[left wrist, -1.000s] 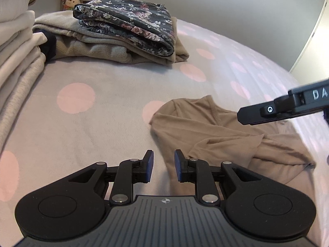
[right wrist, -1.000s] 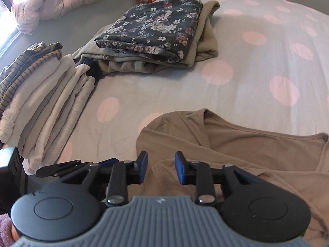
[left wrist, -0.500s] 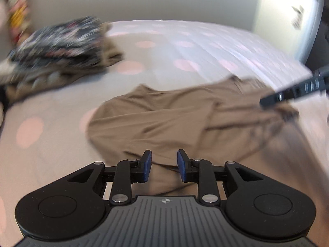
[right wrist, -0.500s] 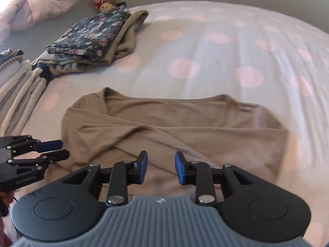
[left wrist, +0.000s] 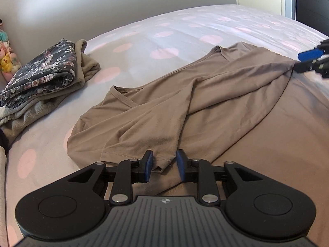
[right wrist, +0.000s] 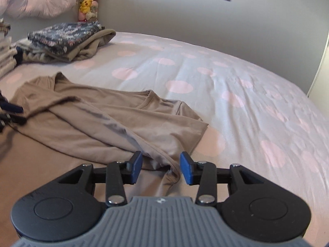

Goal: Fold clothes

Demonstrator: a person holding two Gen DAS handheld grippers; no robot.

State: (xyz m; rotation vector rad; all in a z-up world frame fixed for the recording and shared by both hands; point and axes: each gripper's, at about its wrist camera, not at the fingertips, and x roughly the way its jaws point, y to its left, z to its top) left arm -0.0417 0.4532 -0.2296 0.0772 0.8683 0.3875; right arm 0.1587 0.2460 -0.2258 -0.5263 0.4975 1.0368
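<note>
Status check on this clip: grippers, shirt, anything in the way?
Left gripper open, jaws astride a sleeve cuff. Right gripper open at the other sleeve's end. Tan shirt flat on the bed, sleeves crossed over it. Nothing obstructing.

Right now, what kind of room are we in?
Probably a bedroom. There is a bed with a pink-spotted cover, a row of plush toys by the wall, and folded clothes piled near a tan shirt.

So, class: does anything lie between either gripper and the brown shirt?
Nothing visible does. The left gripper and the right gripper are both open, each with an edge of the brown shirt between its fingers.
</note>
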